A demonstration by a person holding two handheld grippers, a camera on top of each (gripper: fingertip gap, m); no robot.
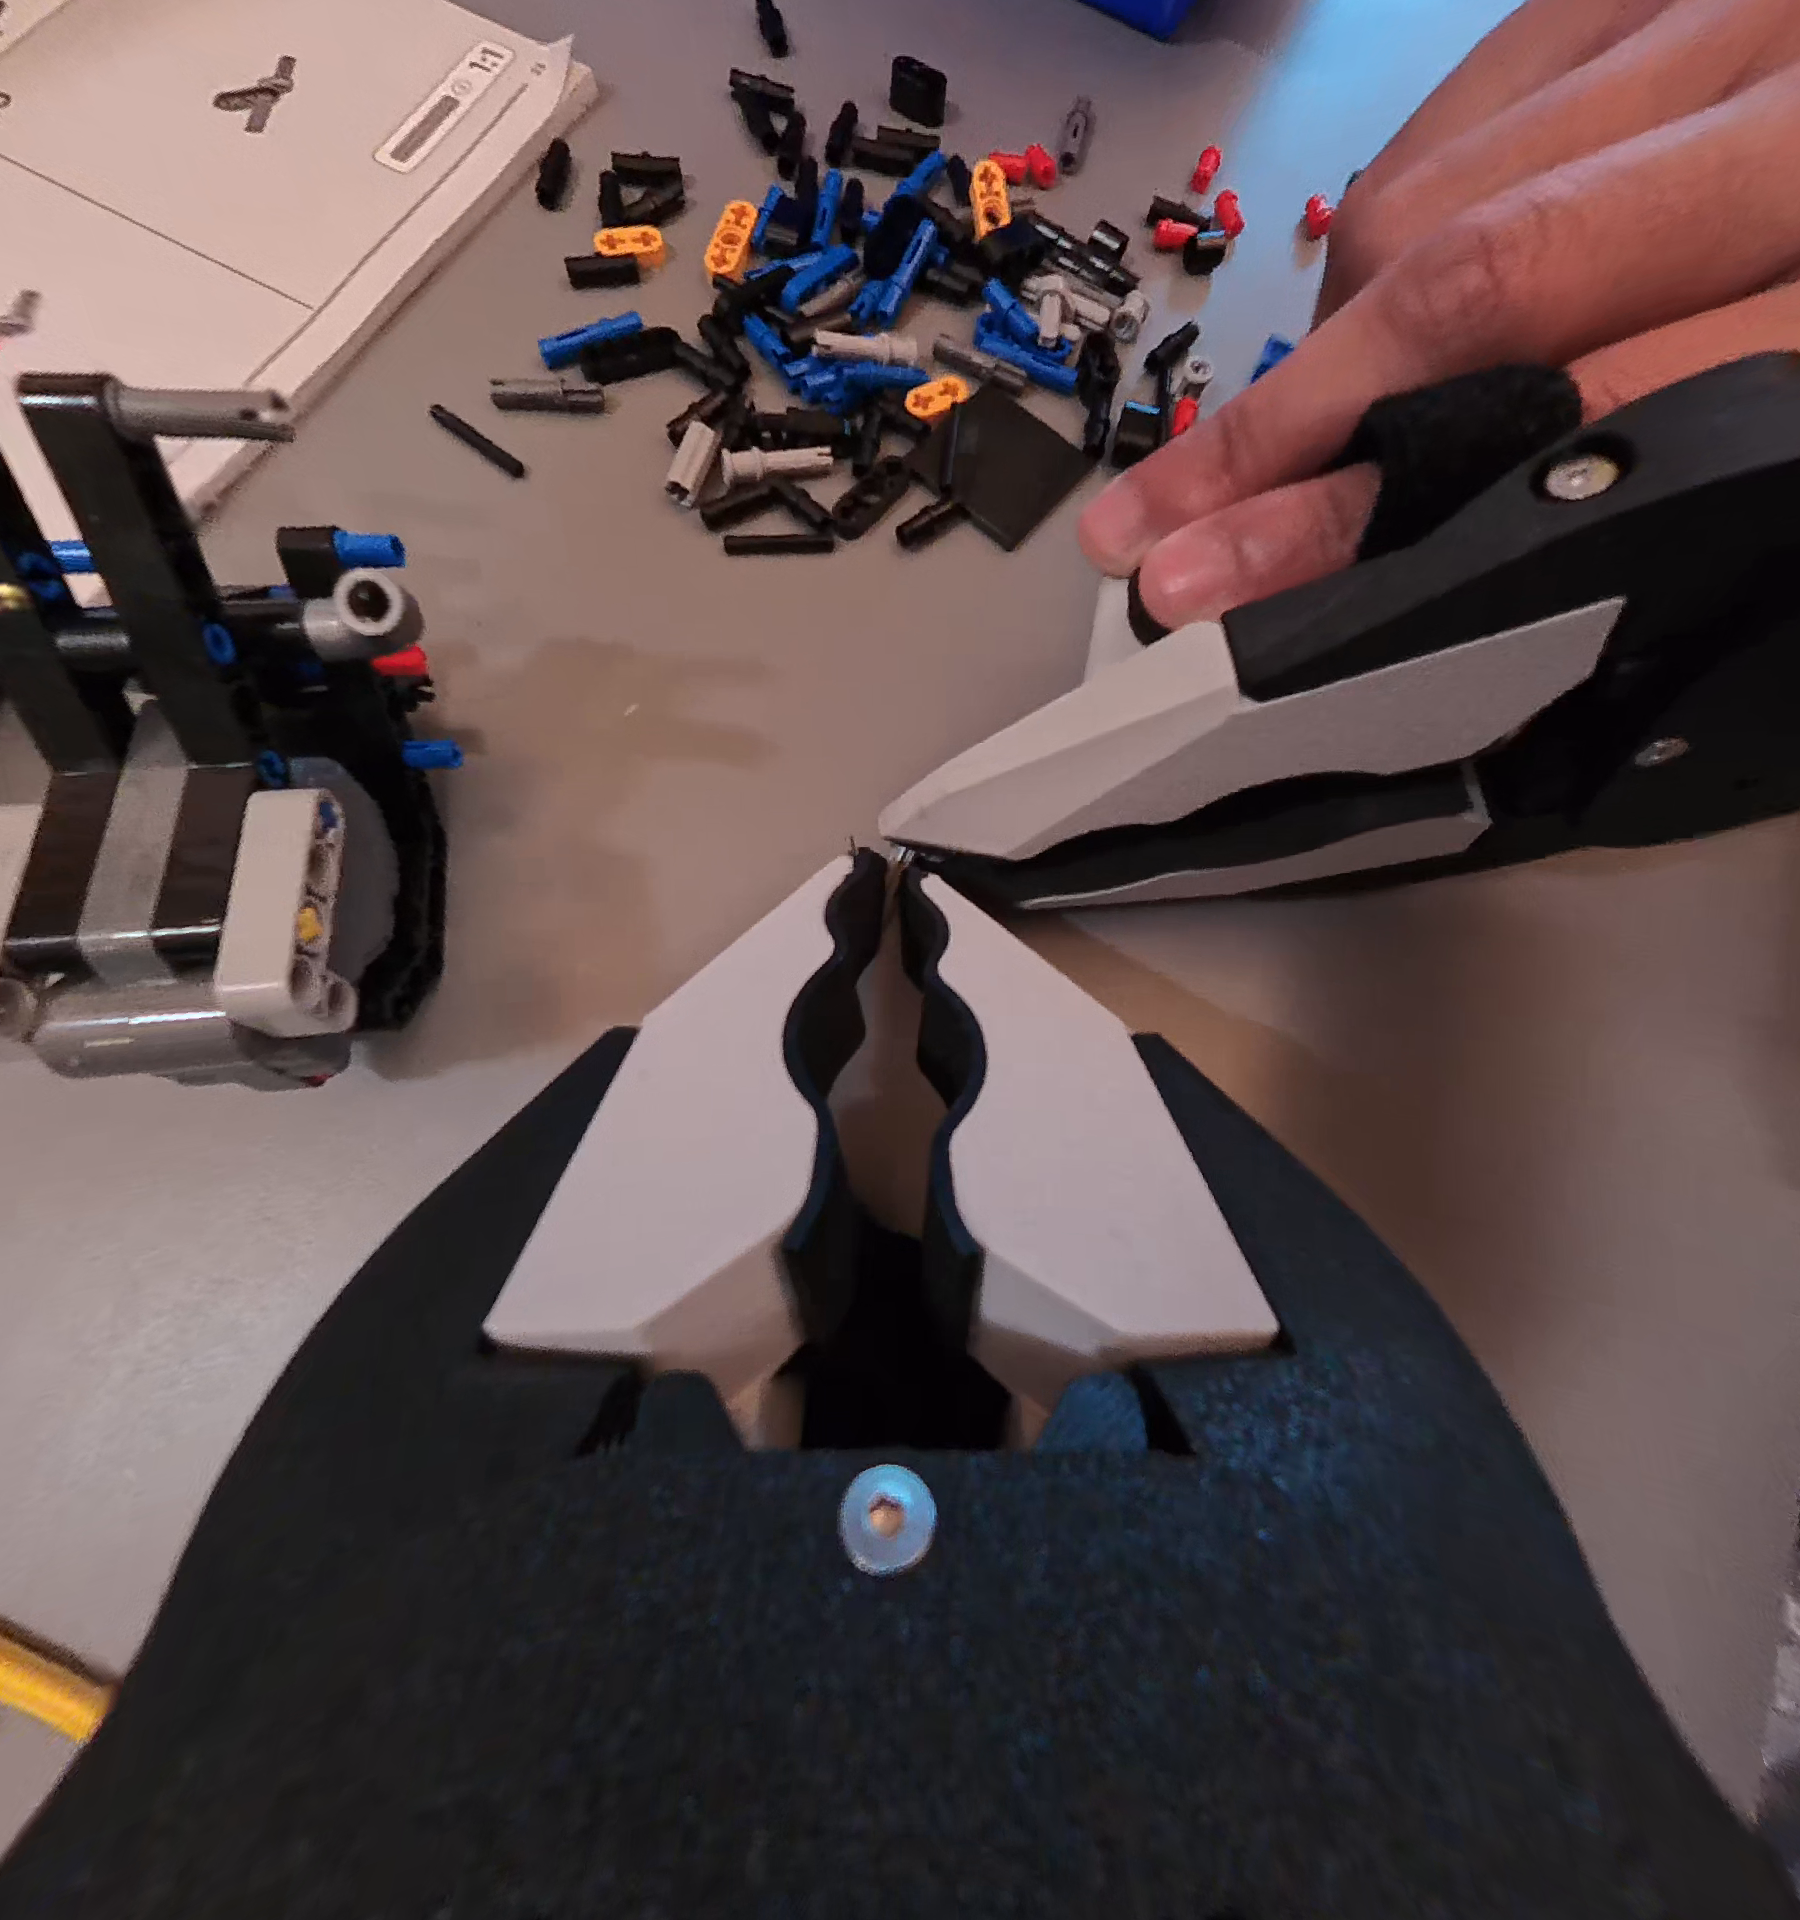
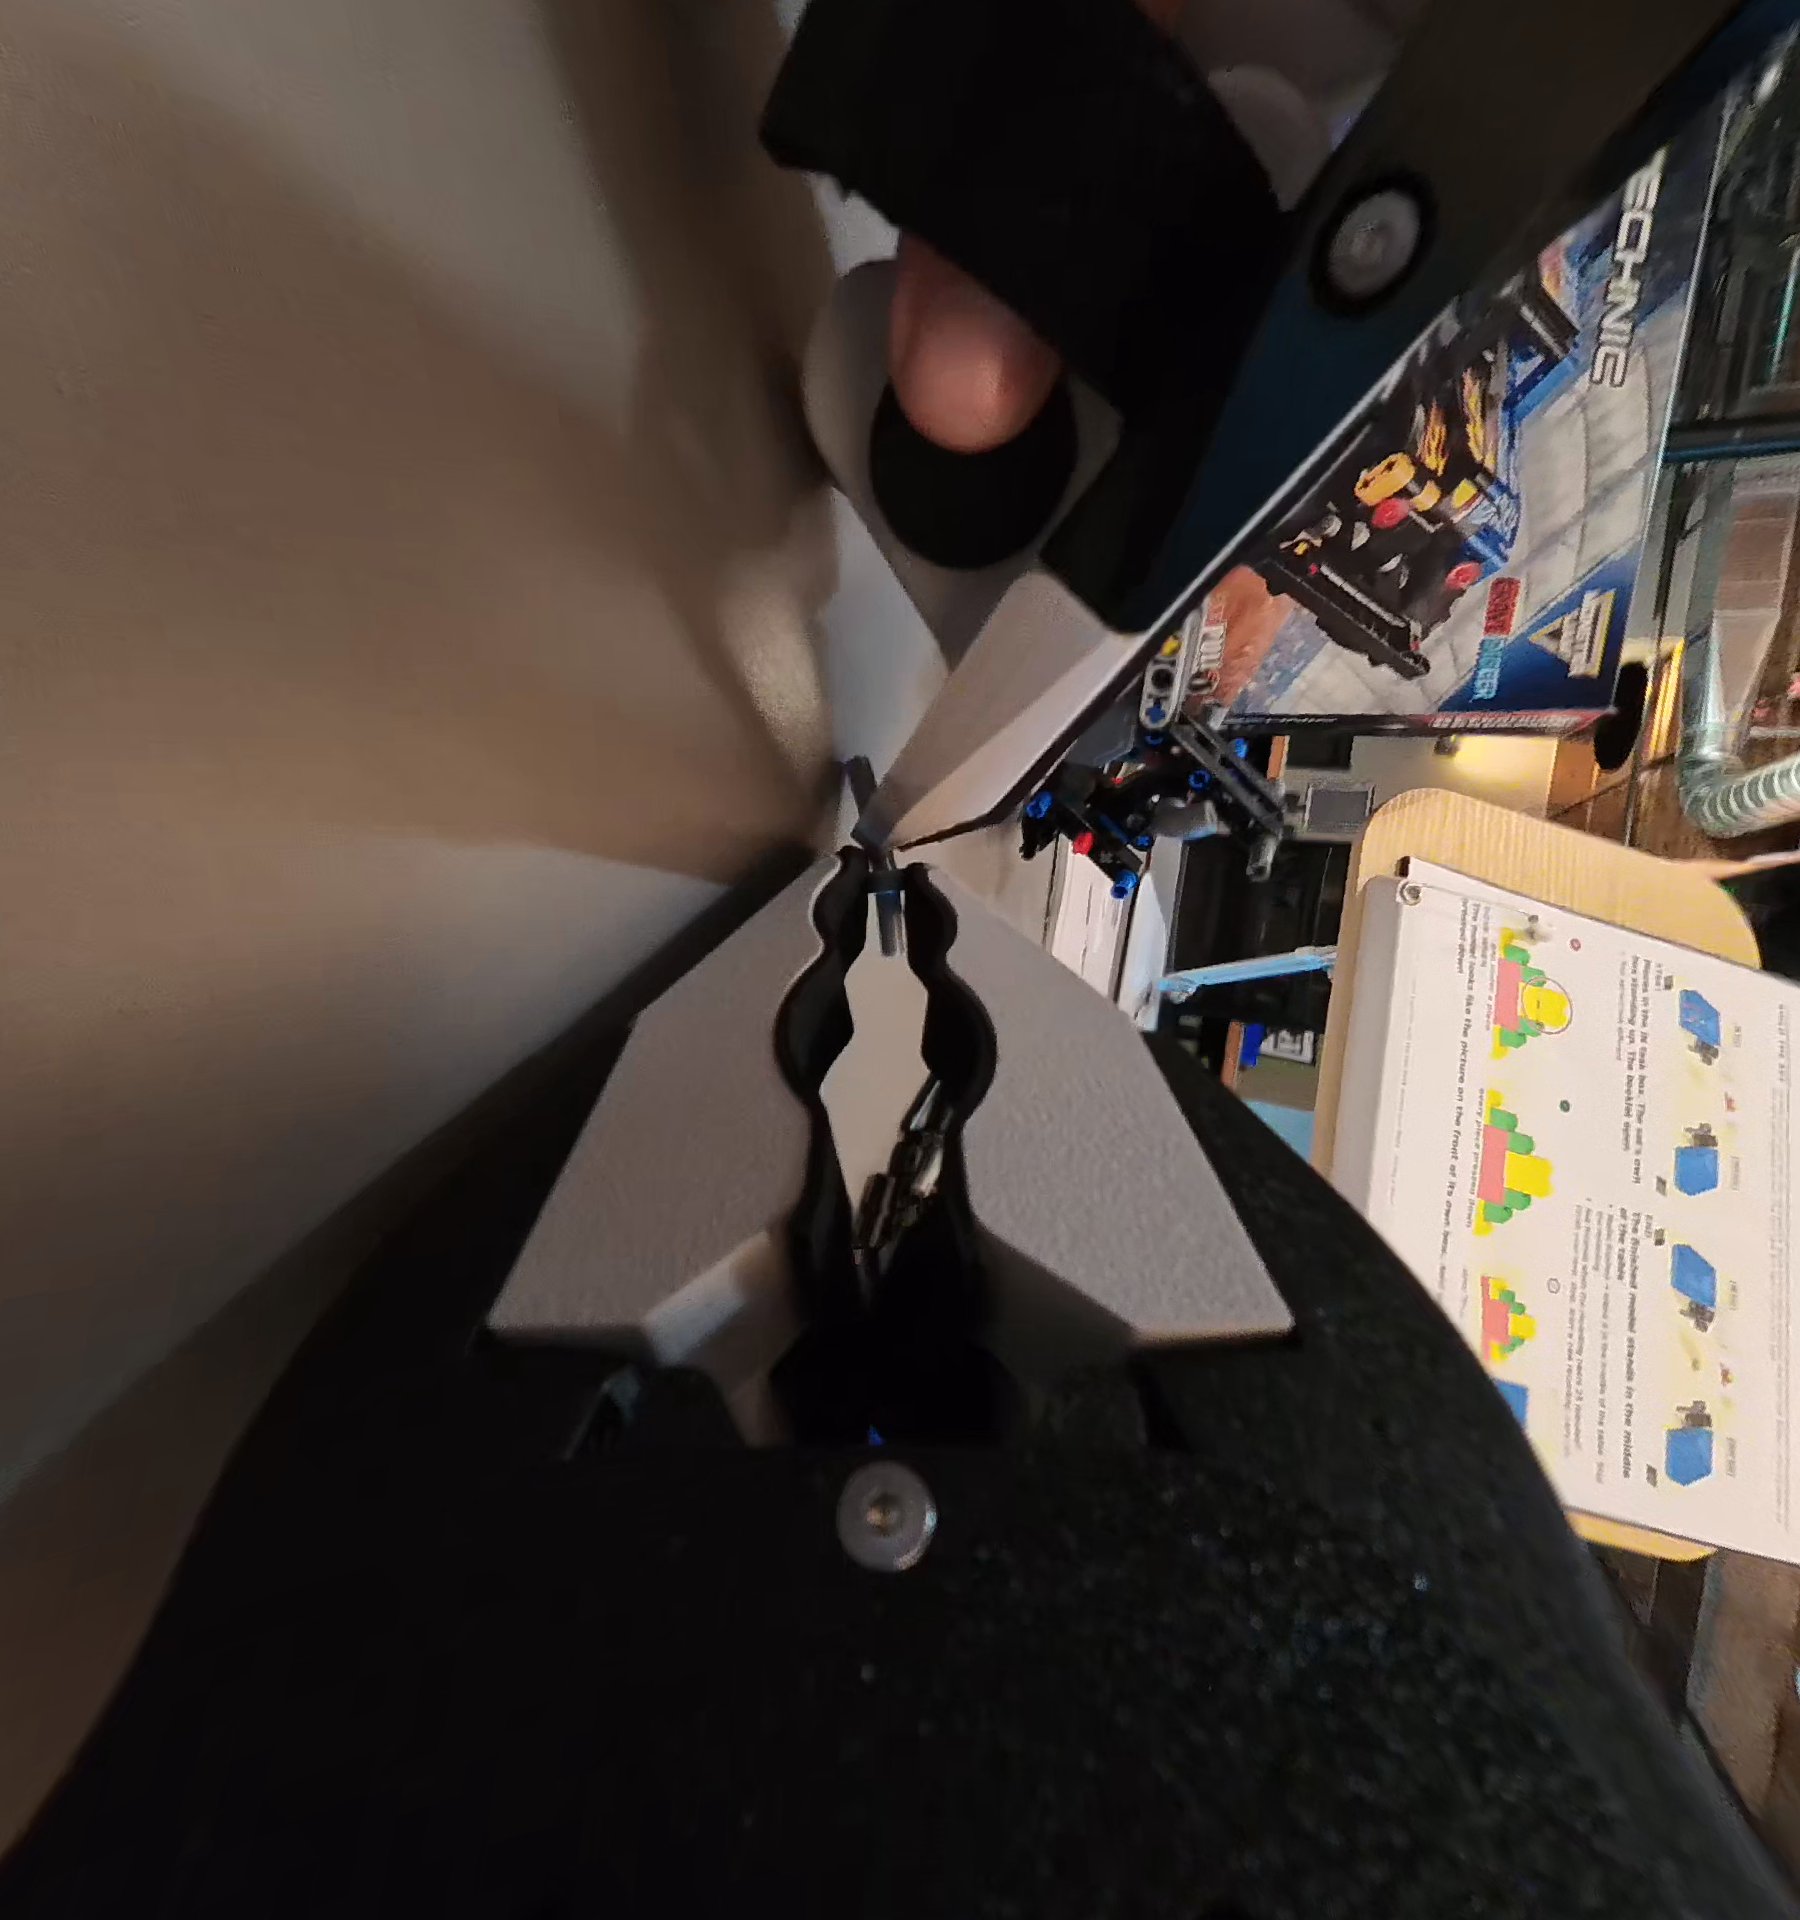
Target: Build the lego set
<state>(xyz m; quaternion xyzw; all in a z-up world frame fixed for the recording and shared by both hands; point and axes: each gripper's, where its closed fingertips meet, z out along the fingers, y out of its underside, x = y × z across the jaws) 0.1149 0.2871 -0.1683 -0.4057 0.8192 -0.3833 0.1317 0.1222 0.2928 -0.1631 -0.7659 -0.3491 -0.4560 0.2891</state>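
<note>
Small pin [image 2: 888,914] — between right fingers [image 2: 979,1039]

The left wrist view looks down along its own fingers, close over the table [image 1: 615,727], facing the loose parts [image 1: 875,312], with the model [image 1: 189,790] at left. The right wrist view is rolled sideways, facing the model [image 2: 1145,800] and box [image 2: 1561,499]. Both share the meeting gripper tips and the model
</note>
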